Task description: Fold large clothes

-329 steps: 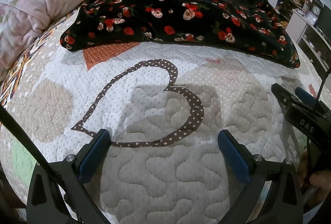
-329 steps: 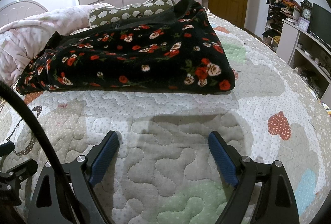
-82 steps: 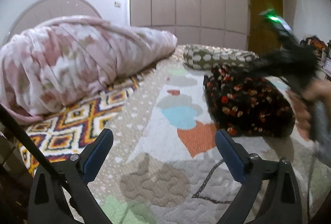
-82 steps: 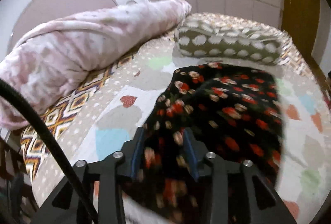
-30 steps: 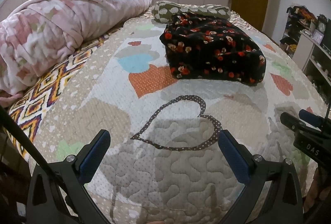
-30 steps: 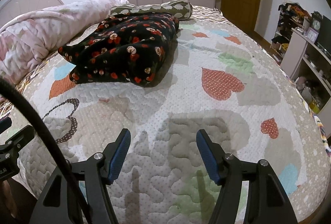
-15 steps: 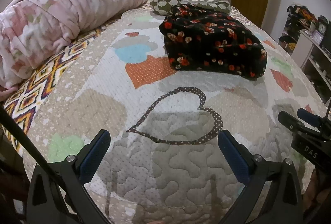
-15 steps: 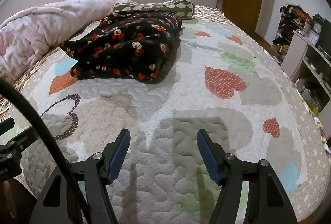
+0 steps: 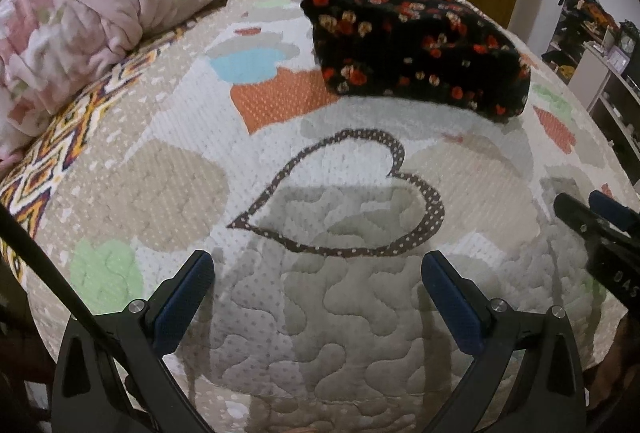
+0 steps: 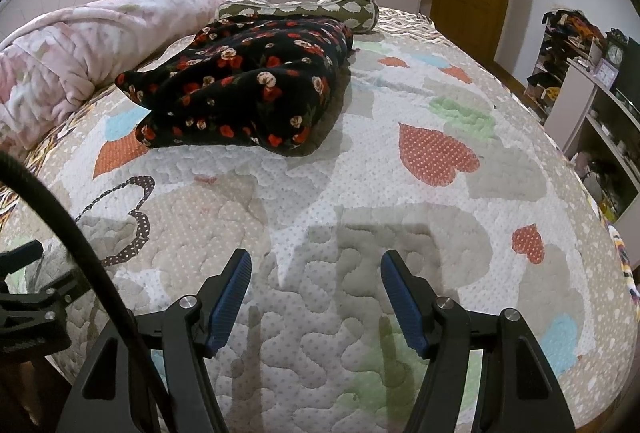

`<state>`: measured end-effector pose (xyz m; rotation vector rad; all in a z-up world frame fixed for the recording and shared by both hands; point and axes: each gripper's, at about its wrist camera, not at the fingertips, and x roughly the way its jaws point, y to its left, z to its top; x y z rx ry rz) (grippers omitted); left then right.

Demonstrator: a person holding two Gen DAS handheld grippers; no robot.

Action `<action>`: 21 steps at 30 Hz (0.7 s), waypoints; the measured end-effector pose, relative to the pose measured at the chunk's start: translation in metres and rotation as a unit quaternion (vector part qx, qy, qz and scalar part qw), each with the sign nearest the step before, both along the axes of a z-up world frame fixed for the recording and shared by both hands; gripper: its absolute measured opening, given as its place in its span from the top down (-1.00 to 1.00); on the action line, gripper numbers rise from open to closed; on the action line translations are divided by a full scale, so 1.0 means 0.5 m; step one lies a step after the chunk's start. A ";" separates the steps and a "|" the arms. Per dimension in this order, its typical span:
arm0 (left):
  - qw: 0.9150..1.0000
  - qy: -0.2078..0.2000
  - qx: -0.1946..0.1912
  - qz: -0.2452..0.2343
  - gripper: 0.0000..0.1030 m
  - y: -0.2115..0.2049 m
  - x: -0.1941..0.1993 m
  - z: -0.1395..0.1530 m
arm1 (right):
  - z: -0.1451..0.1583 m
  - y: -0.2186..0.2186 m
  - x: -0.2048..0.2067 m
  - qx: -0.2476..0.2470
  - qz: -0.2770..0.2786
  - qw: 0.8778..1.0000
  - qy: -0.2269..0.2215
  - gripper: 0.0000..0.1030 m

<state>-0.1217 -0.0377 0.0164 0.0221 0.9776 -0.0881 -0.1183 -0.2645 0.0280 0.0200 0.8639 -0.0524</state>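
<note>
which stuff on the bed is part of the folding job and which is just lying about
Part of the job:
- black floral garment, folded into a bundle

Just lying about:
- pink blanket
- green spotted bolster
- patchwork quilt underneath
- cluttered shelves

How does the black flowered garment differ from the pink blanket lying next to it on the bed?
The black flowered garment is dark with red and cream blossoms; the pink blanket is pale and mottled. The garment is folded into a compact bundle mid-bed; the blanket is a long bulky roll along the bed's left edge. Both rest on the quilted bedspread, untouched by either gripper.

black hand-held gripper [image 10: 316,275], ribbed blue pads [image 10: 230,299], silver screws.
</note>
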 end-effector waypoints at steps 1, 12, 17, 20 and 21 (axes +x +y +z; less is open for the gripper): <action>1.000 0.003 0.002 0.000 -1.00 -0.001 0.001 -0.004 | -0.001 0.001 0.001 0.000 0.000 1.000 0.000 -0.39; 1.000 0.000 0.021 -0.005 -1.00 -0.009 0.006 -0.026 | -0.004 0.010 0.001 -0.003 0.001 1.000 0.004 -0.39; 1.000 -0.003 0.011 -0.010 -1.00 -0.006 0.007 -0.033 | -0.003 0.013 0.001 -0.004 0.002 1.000 0.003 -0.40; 1.000 -0.004 0.010 -0.014 -1.00 -0.005 0.011 -0.034 | -0.003 0.013 0.001 -0.004 0.002 1.000 0.004 -0.40; 1.000 -0.004 0.011 -0.014 -1.00 -0.006 0.012 -0.034 | -0.003 0.014 0.001 -0.004 0.003 1.000 0.004 -0.40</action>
